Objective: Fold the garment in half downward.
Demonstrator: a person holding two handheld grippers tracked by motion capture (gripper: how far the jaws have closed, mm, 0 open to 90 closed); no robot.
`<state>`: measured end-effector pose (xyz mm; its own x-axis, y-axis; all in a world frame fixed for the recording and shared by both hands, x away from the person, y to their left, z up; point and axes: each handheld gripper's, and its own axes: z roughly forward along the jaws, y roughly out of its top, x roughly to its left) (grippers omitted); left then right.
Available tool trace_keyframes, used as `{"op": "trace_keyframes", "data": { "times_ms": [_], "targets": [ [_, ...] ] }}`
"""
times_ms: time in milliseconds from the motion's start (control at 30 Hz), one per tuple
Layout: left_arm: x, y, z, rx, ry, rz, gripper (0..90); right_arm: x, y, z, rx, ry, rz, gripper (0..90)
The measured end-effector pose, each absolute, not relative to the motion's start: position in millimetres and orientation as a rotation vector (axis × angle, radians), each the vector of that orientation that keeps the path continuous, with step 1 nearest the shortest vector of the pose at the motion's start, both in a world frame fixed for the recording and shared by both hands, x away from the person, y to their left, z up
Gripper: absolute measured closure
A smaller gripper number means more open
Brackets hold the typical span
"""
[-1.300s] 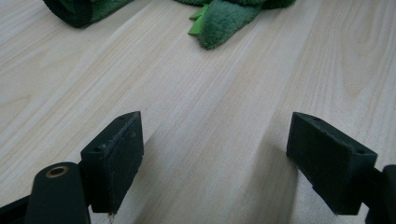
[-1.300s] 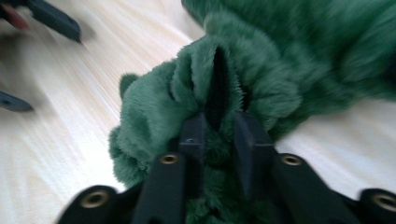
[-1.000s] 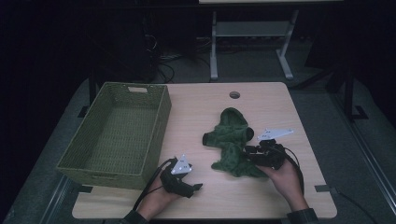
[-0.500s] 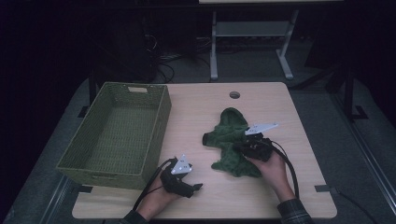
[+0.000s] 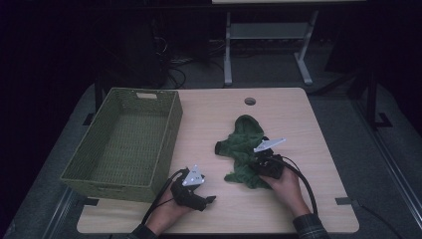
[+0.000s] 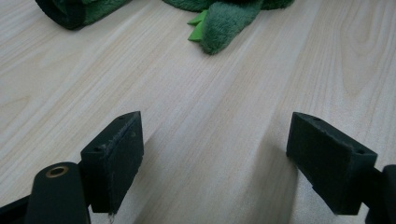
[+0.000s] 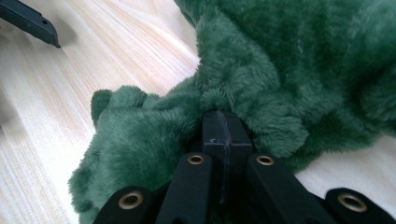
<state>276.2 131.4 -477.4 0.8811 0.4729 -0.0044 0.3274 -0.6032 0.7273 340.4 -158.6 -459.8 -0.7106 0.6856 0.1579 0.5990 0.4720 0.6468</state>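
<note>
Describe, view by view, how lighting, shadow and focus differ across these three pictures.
High view: dim, the room behind black, the table evenly lit, the green plush garment dark but readable. Left gripper view: bright wood, soft shadows stretching from both pads, the grain sharp. Right gripper view: the fleece crisp around the right gripper, its near linkage black and slightly soft.

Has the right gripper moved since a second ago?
Yes. The right gripper has shifted left, away from the table's right edge, onto the green fleece garment; its jaws have just been closing and now pinch the fleece.
</note>
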Motion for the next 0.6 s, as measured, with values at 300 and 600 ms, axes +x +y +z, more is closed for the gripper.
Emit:
{"op": "trace_keyframes", "data": {
  "times_ms": [300,600],
  "targets": [
    [276.4,130.9,-477.5,2.265,0.573,0.238,18.4,336.9,-153.9,-460.8,1.132,2.569,0.985,90.0],
    [277.0,131.0,-477.3,2.268,0.567,0.24,18.4,321.9,-181.7,-436.0,1.104,2.442,1.177,80.8]
  ]
}}
